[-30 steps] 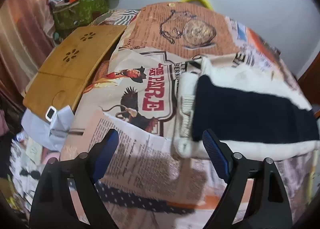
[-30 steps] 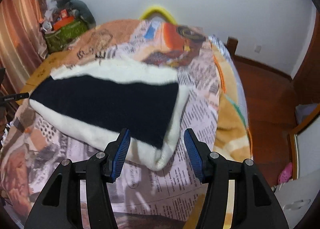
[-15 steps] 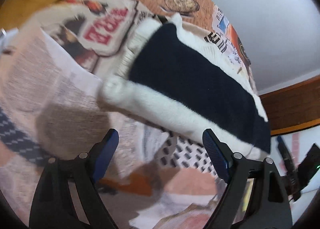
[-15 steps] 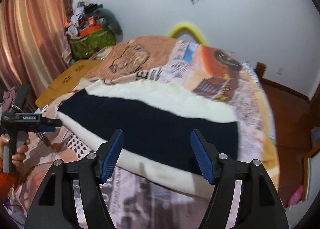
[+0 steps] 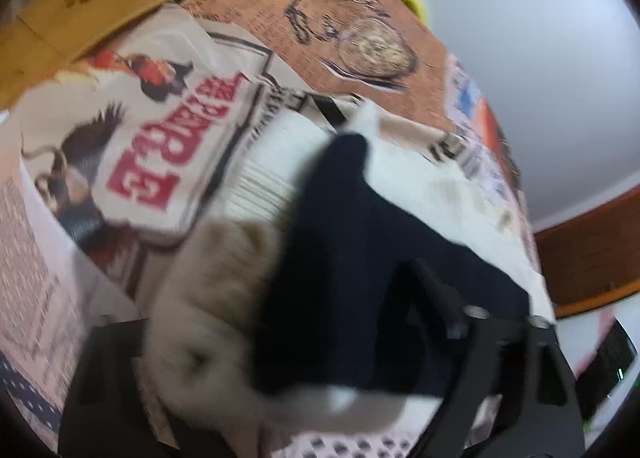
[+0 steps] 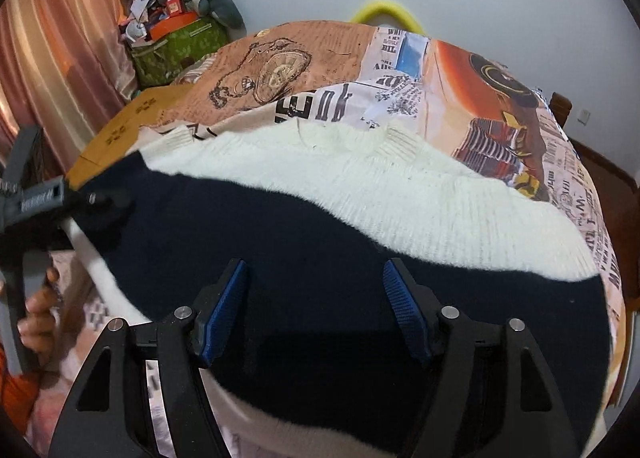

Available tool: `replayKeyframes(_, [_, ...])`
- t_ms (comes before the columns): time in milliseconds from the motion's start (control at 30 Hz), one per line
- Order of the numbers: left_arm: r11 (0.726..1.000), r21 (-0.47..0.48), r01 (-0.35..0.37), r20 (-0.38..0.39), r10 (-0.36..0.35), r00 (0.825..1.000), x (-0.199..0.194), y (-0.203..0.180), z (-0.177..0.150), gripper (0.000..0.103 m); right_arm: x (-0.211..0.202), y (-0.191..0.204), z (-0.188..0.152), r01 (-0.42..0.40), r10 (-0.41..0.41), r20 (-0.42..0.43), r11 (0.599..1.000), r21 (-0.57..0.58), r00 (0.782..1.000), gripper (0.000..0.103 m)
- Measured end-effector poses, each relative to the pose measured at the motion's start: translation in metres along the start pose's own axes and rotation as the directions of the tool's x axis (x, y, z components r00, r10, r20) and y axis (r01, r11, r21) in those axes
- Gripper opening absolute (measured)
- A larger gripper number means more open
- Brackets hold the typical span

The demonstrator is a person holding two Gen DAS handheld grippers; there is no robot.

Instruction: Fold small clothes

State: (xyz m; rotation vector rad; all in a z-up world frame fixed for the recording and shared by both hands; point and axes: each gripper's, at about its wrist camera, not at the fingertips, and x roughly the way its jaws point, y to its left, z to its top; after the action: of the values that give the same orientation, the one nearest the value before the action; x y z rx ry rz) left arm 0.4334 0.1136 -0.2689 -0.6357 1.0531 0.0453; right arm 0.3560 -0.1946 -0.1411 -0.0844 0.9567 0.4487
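A small knit sweater, white with a wide navy band, lies across the printed bedspread. In the left wrist view its left end bulges up between my left gripper's fingers and hides their tips; the picture is blurred. In the right wrist view the left gripper sits at the sweater's left edge, with the hand below it. My right gripper is open, with blue pads just above the navy band near its front edge.
A wooden lap tray lies at the bed's far left. A green bag with clutter stands by the curtain. A yellow hoop stands behind the bed. Wooden floor and furniture are to the right.
My left gripper has moved forward into the sweater's left end, which now bunches up between its fingers. My right gripper has moved forward over the navy band.
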Motion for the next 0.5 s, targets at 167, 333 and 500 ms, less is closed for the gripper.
replayKeyframes(167, [0.998,-0.04,0.055,0.004,-0.055,0.998,0.0,0.003,0.013,0.027,-0.005,0.003,0.0,0.003,-0.003,-0.001,1.0,-0.022,1.0,0.073])
replayKeyframes(333, [0.999,0.033,-0.016,0.107,0.012,0.994,-0.039,-0.007,0.013,0.025,-0.028,-0.002,-0.004,0.009,-0.008,0.015,0.999,-0.032,1.0,0.071])
replayKeyframes(500, [0.994,0.082,-0.067,0.222,0.047,0.974,-0.093,-0.025,0.026,0.025,-0.063,-0.026,-0.025,0.084,-0.083,0.037,0.996,-0.032,0.996,0.071])
